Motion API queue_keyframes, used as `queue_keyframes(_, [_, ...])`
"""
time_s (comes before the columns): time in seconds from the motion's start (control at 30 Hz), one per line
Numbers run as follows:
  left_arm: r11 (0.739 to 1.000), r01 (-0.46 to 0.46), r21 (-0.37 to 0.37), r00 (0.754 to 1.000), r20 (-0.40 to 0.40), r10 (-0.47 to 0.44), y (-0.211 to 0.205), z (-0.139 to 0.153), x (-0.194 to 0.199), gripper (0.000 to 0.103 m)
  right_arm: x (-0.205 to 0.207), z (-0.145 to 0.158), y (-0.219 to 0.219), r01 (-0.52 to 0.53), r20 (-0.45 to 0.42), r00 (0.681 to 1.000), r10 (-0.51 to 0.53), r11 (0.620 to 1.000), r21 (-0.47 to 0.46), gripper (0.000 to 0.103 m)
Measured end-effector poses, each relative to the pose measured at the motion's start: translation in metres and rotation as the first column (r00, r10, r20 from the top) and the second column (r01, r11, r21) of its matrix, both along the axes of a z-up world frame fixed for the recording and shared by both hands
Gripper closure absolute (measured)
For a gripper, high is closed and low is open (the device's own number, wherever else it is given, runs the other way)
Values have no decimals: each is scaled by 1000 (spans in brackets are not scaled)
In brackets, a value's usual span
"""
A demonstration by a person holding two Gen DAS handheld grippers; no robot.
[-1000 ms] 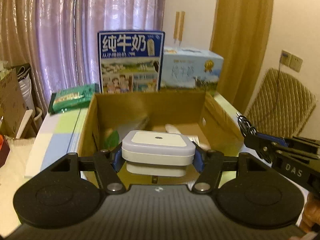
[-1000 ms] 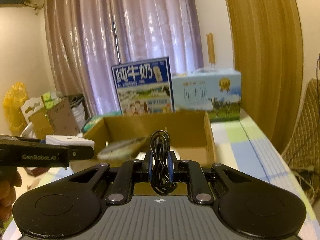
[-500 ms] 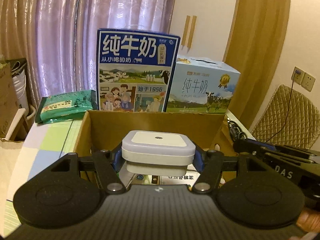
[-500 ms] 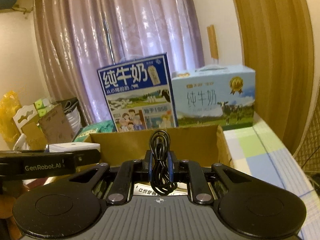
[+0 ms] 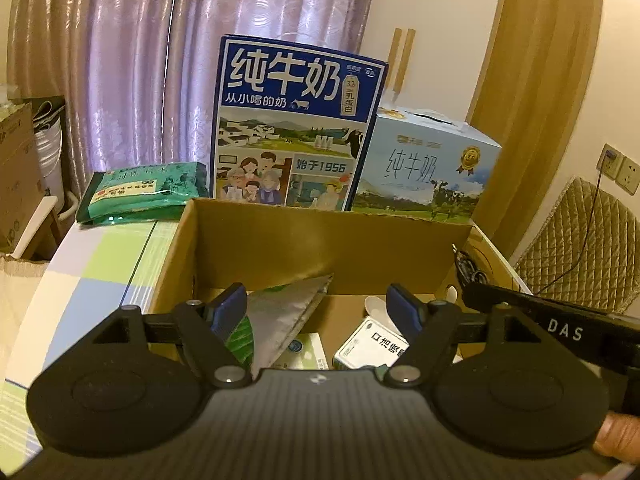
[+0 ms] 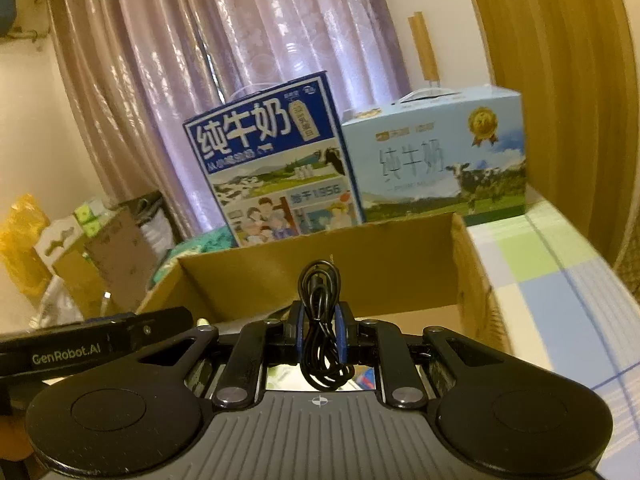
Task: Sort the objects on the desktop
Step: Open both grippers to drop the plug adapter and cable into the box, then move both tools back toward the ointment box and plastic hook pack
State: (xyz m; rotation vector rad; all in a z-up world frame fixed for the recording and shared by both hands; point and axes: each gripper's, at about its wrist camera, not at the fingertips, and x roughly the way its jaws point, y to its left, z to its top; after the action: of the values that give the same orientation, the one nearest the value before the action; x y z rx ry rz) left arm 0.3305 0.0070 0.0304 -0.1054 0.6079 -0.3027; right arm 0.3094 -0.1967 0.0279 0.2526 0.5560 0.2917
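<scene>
Left tool [image 5: 316, 308] spread wide, empty — right tool [image 6: 320, 338] pinching coiled black cable [image 6: 321, 320] over cardboard box [image 6: 400, 268].

"纯牛奶" on blue milk carton [image 5: 298, 120], "DAS" on right gripper [image 5: 560, 330]

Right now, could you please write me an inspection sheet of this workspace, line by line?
Surface: checked tablecloth in green, blue and white.
Job's things: open cardboard box holding a silver pouch, a white printed packet and a white spoon.
Clutter: green packet, blue milk carton and pale blue milk carton behind the box.
Grippers: left tongs open and empty above the box; right tongs shut on a coiled black cable.
Cables: that coil; another black cord runs to a wall socket.
Surroundings: purple curtain, tan quilted chair.
</scene>
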Motion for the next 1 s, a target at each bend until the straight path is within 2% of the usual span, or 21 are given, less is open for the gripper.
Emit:
queue_keyframes(0.03, [1000,3,0,1000,1,-3,1,0,-2,30,0,-2,-1,-11,2,1000,11,1000,18,90])
queue_keyframes(0.07, [1000,5,3,1000,3,-5,2,0,-4,30,0,-3,-1,-12,-1,1000,12,999,30,84])
queue_keyframes(0.13, [1000,9,9,1000,5,-9,2,0,-7,30,0,-3,-3,-4,-4,1000,4,999,47,62])
queue_keyframes(0.2, [1000,12,18,1000,6,-12,3,-1,-11,30,-2,-2,-6,14,11,1000,-14,998,54,47])
queue_keyframes(0.33, [999,19,42,1000,10,-20,3,-3,-17,30,-7,1,-12,26,30,999,-28,998,63,45])
queue_keyframes(0.57, [998,17,64,1000,18,-19,6,-1,-41,30,-24,2,-18,35,63,997,-37,999,26,39])
queue_keyframes(0.67, [997,22,71,1000,17,-23,9,0,-56,27,-38,5,-26,57,83,995,-59,998,23,26])
queue_keyframes(0.73, [996,24,80,1000,14,-25,12,-1,-67,25,-52,9,-30,73,110,991,-74,997,12,12])
queue_keyframes(0.9, [997,17,78,1000,9,-17,24,-4,-98,18,-84,21,-37,96,155,983,-94,995,-3,3])
queue_keyframes(1.0, [998,7,54,1000,8,-7,33,-3,-118,14,-100,24,-38,87,155,984,-84,996,-12,2])
